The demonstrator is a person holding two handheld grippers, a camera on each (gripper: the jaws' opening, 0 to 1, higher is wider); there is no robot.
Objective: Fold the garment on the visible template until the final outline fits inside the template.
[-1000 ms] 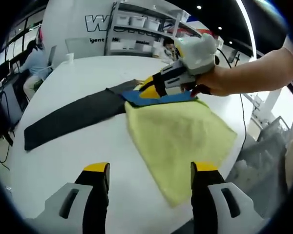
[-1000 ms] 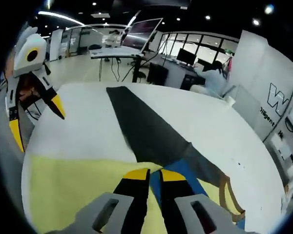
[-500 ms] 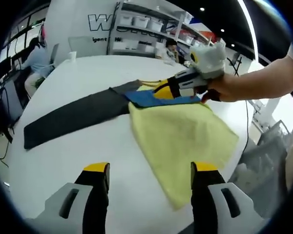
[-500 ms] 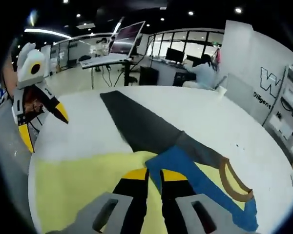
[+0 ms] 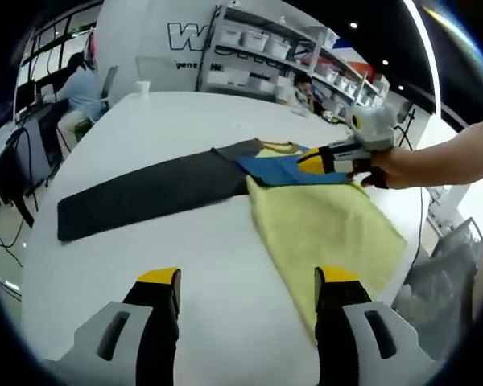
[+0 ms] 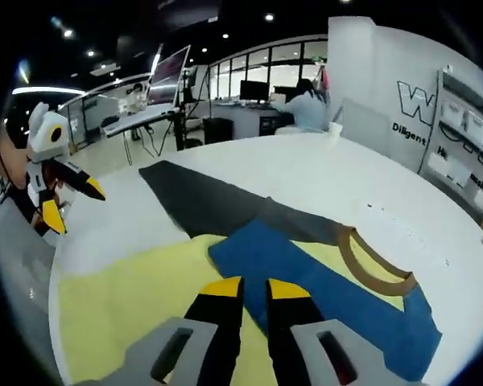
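Right tongs (image 6: 245, 286) seemingly pinch yellow garment (image 5: 326, 233) beside dark template (image 5: 145, 193).

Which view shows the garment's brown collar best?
The right gripper view: the brown collar curves in full near the blue panel. In the left gripper view it is a thin distant arc beyond the right tongs.

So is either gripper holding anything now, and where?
Right gripper pinches the yellow garment at its edge beside the blue panel; left gripper is open, holding nothing.
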